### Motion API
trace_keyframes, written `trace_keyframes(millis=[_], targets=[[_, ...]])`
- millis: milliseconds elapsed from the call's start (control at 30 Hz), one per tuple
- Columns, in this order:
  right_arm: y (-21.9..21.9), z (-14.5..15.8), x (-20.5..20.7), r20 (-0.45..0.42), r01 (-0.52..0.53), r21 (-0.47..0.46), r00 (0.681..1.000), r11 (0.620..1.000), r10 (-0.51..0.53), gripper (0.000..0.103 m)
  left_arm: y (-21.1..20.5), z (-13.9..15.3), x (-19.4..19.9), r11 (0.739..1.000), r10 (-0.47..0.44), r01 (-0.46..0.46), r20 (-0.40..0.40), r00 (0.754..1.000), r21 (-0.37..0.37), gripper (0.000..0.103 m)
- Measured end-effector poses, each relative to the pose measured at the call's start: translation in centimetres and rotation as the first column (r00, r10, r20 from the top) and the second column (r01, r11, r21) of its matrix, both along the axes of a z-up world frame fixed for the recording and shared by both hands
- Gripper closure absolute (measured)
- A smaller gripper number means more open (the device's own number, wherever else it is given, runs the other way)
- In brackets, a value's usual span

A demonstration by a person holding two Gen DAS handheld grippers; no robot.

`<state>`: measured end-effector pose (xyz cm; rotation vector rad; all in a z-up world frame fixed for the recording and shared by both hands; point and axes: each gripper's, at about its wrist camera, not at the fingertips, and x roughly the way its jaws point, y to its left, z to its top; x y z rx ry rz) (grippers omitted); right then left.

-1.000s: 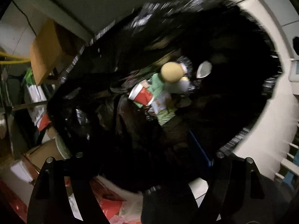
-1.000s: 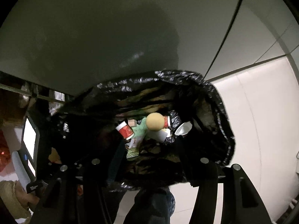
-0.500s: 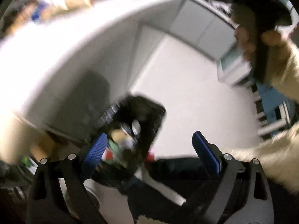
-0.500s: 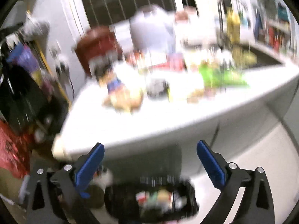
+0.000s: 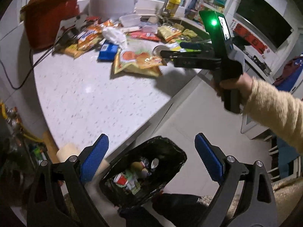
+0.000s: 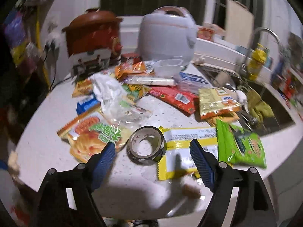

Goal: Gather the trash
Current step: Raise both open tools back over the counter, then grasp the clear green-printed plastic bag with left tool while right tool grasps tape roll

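Observation:
The trash bin (image 5: 170, 162), lined with a black bag, stands on the floor below the counter edge and holds a red cup and wrappers. My left gripper (image 5: 151, 158) hangs open high above it, empty. My right gripper (image 6: 153, 158) is over the white counter (image 6: 47, 151); its jaws are closing with nothing pressed between the pads. Just beyond its tips lie a roll of tape (image 6: 145, 145), a yellow wrapper (image 6: 189, 149), a green packet (image 6: 240, 145) and an orange snack bag (image 6: 89, 136). The left wrist view shows the right gripper (image 5: 170, 49) in a hand (image 5: 234, 87).
Several more wrappers and a crumpled plastic bag (image 6: 108, 90) litter the counter's middle. A red clay cooker (image 6: 94, 36) and a white rice cooker (image 6: 166, 36) stand at the back. The sink (image 6: 246, 90) with a faucet is at the right. A power cord (image 5: 28, 64) trails off the counter's left.
Both grippers have risen from the bin's mouth to counter height and tipped up, so the views swung from the bag's inside to the littered counter. Both jaws stand wider than a second ago.

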<state>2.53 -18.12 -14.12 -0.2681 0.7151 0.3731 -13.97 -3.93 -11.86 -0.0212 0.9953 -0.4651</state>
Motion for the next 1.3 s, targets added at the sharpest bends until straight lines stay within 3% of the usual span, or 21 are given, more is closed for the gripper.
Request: trace_keyframes(millis=[233, 267, 333, 367, 567, 700, 767, 800, 933, 1033, 1167, 1233, 1300], targets=[[1.6, -1.9, 1.7, -0.012, -0.119, -0.169, 0.993, 0.978, 0.119, 0.031, 0.9, -0.5, 0.4, 0.999, 0.049, -0.049, -0.034, 0.998, -0.009, 0.013], [1.9, -2.0, 1.7, -0.015, -0.133, -0.182, 0.991, 0.974, 0.133, 0.034, 0.9, -0.5, 0.5, 0.998, 0.054, -0.054, -0.037, 0.998, -0.011, 0.013], [2.7, -2.1, 2.0, -0.028, -0.171, -0.198, 0.985, 0.965, 0.169, 0.052, 1.0, -0.8, 0.8, 0.998, 0.067, -0.067, -0.047, 0.997, -0.012, 0.013], [2.9, -2.0, 2.2, -0.032, -0.172, -0.200, 0.985, 0.965, 0.169, 0.052, 1.1, -1.0, 1.0, 0.997, 0.071, -0.072, -0.055, 0.996, -0.016, 0.013], [1.5, 1.1, 1.7, -0.033, -0.134, -0.069, 0.991, 0.989, 0.132, 0.052, 0.8, -0.4, 3.0, 0.996, 0.094, -0.094, -0.019, 0.995, -0.001, 0.013], [-0.8, 3.8, 0.5, -0.012, -0.063, 0.029, 0.998, 0.998, 0.063, 0.052, -0.4, 0.4, 7.8, 0.994, 0.101, -0.102, 0.013, 0.995, 0.026, 0.013], [-2.0, 4.9, -0.4, 0.001, -0.027, 0.080, 1.000, 0.996, 0.027, 0.052, -1.7, 0.5, 10.7, 0.991, 0.110, -0.111, 0.013, 0.994, 0.076, 0.013], [-2.8, 5.5, -1.2, 0.007, -0.005, 0.109, 1.000, 0.994, 0.004, 0.052, -3.1, 0.7, 12.6, 0.983, 0.112, -0.115, 0.024, 0.993, 0.144, 0.013], [-4.9, 6.6, -2.9, 0.022, 0.048, 0.159, 0.998, 0.986, -0.052, 0.052, -9.1, 1.1, 17.9, 0.955, 0.002, -0.018, 0.054, 0.999, 0.296, 0.013], [-6.4, 6.7, -4.1, 0.021, 0.088, 0.179, 0.995, 0.980, -0.094, 0.052, -12.0, 0.0, 21.5, 0.944, -0.024, 0.018, 0.014, 1.000, 0.328, 0.013], [-8.7, 6.3, -5.8, 0.005, 0.154, 0.213, 0.987, 0.965, -0.159, 0.052, -13.0, -2.5, 25.0, 0.933, 0.031, -0.006, -0.066, 0.997, 0.359, 0.013], [-9.4, 6.0, -6.3, -0.005, 0.177, 0.219, 0.984, 0.960, -0.180, 0.052, -13.1, -3.3, 25.4, 0.930, 0.046, -0.013, -0.080, 0.996, 0.366, 0.018], [-10.0, 5.7, -6.7, -0.012, 0.192, 0.227, 0.981, 0.955, -0.194, 0.052, -12.7, -3.0, 25.4, 0.941, 0.060, -0.036, -0.060, 0.996, 0.336, 0.032]])
